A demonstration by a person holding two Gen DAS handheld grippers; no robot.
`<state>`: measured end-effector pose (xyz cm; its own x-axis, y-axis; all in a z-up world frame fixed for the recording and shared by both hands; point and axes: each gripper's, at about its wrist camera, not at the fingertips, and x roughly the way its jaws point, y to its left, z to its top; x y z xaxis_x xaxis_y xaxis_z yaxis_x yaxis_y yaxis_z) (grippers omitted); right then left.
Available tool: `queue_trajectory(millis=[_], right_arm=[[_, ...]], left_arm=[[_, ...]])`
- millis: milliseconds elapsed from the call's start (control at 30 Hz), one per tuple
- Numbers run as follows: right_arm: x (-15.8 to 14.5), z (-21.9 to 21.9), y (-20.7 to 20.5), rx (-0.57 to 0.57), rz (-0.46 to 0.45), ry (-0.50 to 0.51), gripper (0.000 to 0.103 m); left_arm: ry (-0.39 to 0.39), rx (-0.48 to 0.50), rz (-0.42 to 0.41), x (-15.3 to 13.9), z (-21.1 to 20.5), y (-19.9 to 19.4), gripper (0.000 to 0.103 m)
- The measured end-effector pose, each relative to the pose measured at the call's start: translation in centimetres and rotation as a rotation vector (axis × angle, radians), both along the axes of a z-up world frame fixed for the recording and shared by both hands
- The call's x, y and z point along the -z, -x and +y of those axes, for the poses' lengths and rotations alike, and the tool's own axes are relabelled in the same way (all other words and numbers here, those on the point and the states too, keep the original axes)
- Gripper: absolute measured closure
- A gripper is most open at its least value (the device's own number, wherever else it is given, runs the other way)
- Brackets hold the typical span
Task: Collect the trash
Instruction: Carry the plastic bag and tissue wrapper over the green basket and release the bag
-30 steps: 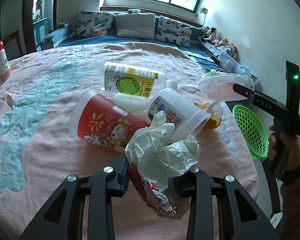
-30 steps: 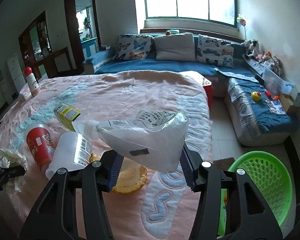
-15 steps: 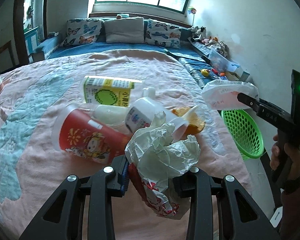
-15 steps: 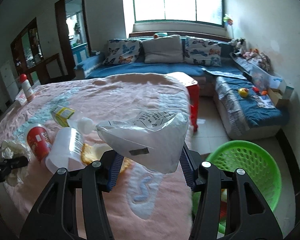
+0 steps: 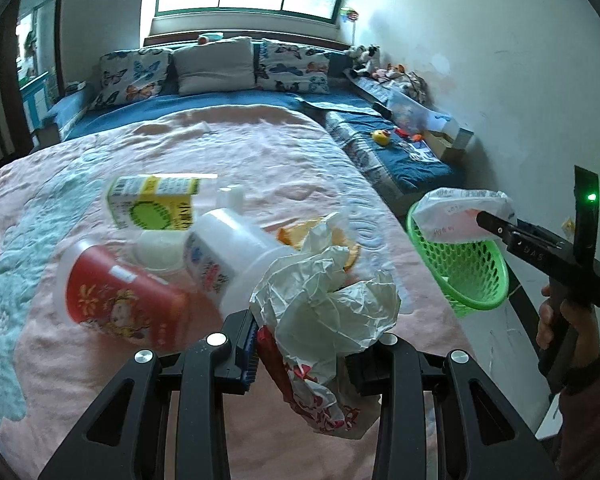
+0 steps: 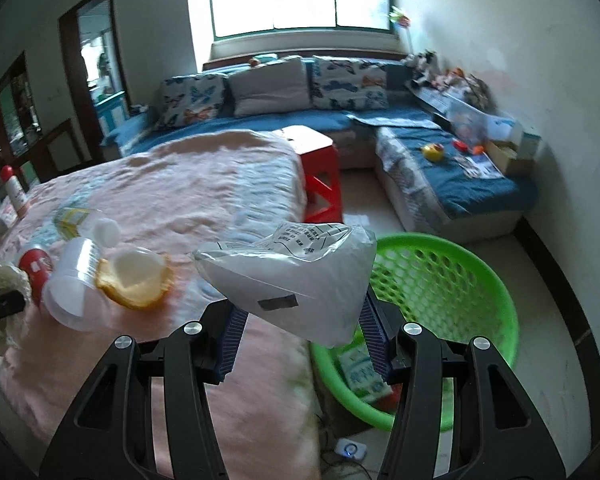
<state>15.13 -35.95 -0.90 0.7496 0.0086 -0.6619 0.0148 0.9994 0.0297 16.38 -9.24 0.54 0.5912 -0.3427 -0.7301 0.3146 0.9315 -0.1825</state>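
Left wrist view: the left gripper has its jaws part-closed on a crumpled white wrapper with a red-printed tail, lifted just above the pink bed cover. Compared with a second ago the green basket sits much fuller in this view, so the hand has swung toward the bed edge. Left on the cover: red cup, white bottle, yellow carton, orange peel. Right wrist view: the right gripper has its jaws about half open, clamped on a white plastic bag. The bag, over the bed a second ago, now hangs at the near rim of the green basket, which already holds a small carton. Judgement: the bag is nearly placed for release; the wrapper should follow, with four items to fetch afterward.
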Motion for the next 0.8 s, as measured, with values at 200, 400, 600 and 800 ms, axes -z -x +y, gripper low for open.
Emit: queue_trajectory(millis=[200, 400, 600, 800], right_arm=[[1.6, -3.5, 0.8, 0.089, 0.046, 0.004, 0.049], [3.2, -6.8, 1.1, 0.176, 0.087, -0.005, 0.046], [4.2, -8.8, 1.1, 0.222, 0.103, -0.008, 0.031], [4.5, -10.3, 1.7, 0.243, 0.100, -0.035, 0.029]], left_arm=[[-0.002, 0.053, 0.004, -0.1, -2.5, -0.3, 0.069], [-0.016, 0.096, -0.008, -0.5, -5.2, -0.6, 0.069], [-0.030, 0.134, -0.013, -0.8, -8.1, -1.4, 0.069], [-0.042, 0.179, -0.010, -0.7, -11.0, -2.1, 0.069]])
